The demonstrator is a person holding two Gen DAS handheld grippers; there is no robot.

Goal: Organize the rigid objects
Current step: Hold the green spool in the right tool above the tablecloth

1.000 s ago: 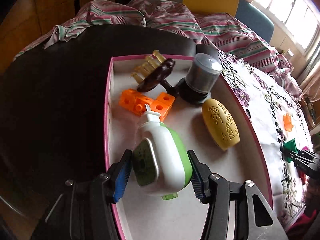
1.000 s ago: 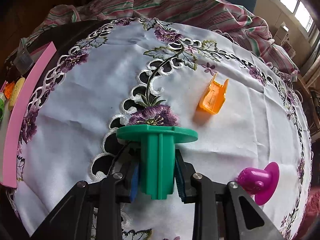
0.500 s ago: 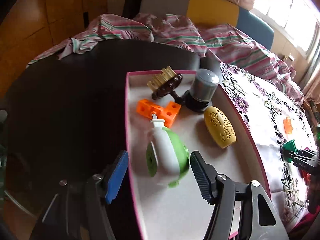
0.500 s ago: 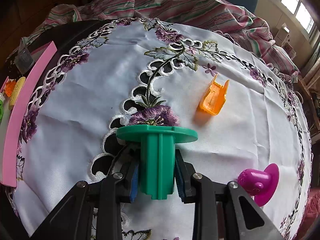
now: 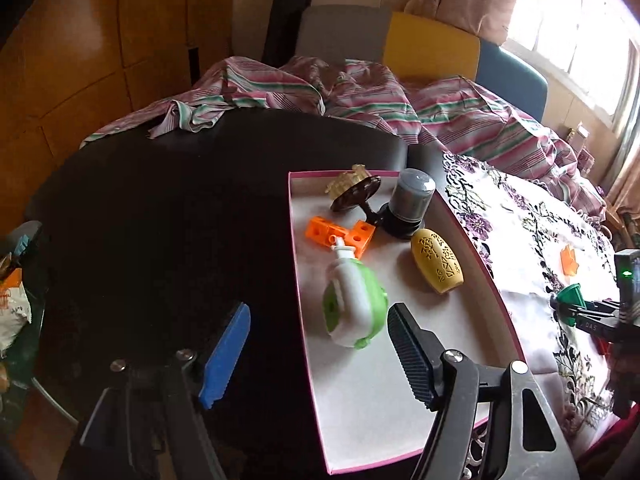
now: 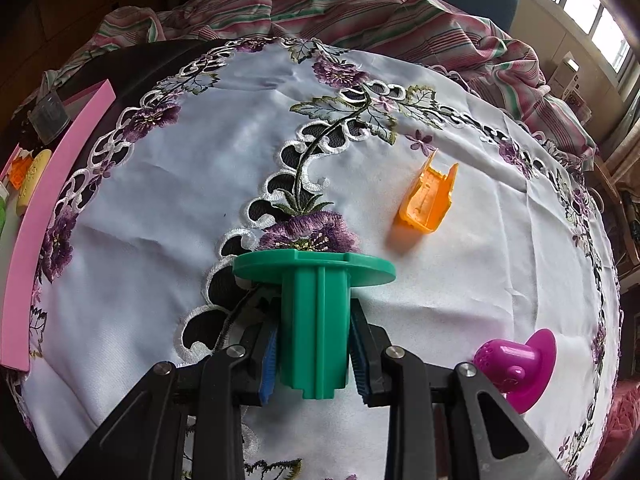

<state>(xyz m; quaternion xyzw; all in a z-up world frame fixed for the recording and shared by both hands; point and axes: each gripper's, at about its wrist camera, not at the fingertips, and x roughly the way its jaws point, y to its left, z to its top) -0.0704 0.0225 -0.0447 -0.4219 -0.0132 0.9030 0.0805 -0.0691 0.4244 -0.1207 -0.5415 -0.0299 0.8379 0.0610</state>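
Note:
My left gripper is open and empty, held above the near left edge of the pink-rimmed tray. A green and white bottle lies in the tray just beyond the fingers, with orange blocks, a yellow oval piece, a grey cylinder and a brown comb. My right gripper is shut on a green flanged spool above the embroidered cloth. It also shows in the left wrist view.
An orange clip and a magenta cap lie on the white embroidered cloth. The tray's pink edge is at the far left. Striped fabric and chairs stand behind the dark table.
My left gripper opened, let go of the green and white bottle in the tray, and pulled back up and to the left. The right gripper stayed still with the spool.

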